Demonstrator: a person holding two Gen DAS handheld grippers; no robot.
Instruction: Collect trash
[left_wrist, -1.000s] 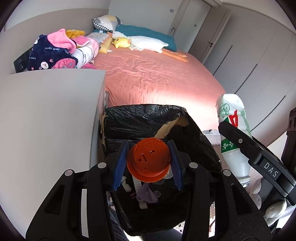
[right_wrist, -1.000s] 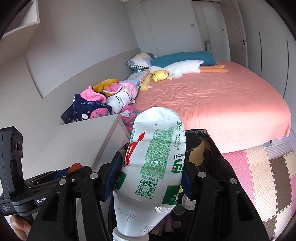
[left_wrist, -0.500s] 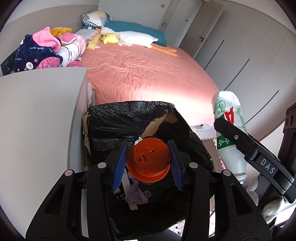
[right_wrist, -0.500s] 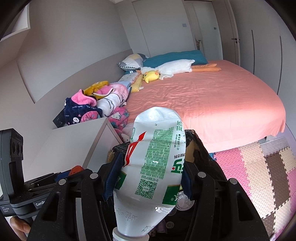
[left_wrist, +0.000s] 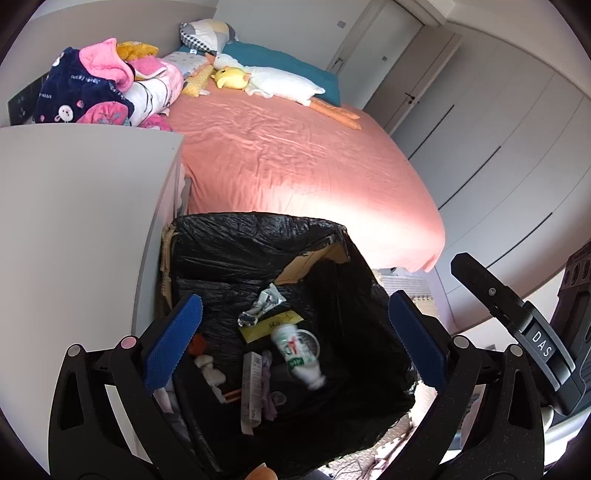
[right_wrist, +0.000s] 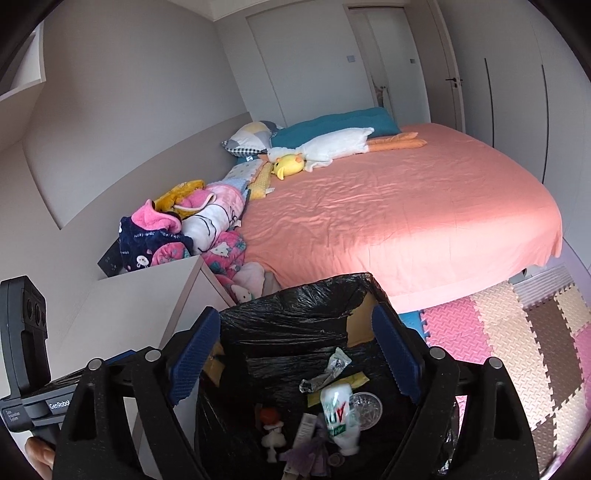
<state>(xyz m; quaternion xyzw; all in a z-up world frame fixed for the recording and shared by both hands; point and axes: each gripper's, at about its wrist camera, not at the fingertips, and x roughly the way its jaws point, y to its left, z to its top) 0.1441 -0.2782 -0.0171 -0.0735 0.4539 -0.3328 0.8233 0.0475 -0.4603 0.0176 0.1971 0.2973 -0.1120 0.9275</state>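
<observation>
A cardboard bin lined with a black bag (left_wrist: 258, 229) stands below both grippers. My left gripper (left_wrist: 293, 317) hangs over it, its jaws opening with nothing between them. The orange ball (left_wrist: 197, 343) lies inside at the bin's left. The white plastic bottle with the green label (left_wrist: 295, 354) is in the bin too, blurred, among wrappers. In the right wrist view my right gripper (right_wrist: 295, 339) hangs over the same bin (right_wrist: 295, 306), its jaws opening and empty. Below it lie the bottle (right_wrist: 338, 413) and the orange ball (right_wrist: 269, 415).
A white cabinet (left_wrist: 74, 221) stands against the bin's left side. The bed with a pink sheet (left_wrist: 295, 166) lies just behind, with a pile of clothes (left_wrist: 99, 92) at its head. Foam mats (right_wrist: 517, 350) cover the floor to the right. Wardrobe doors line the far wall.
Both grippers have opened wide. The orange ball has left the left jaws and the bottle has left the right jaws; both now lie in the bin.
</observation>
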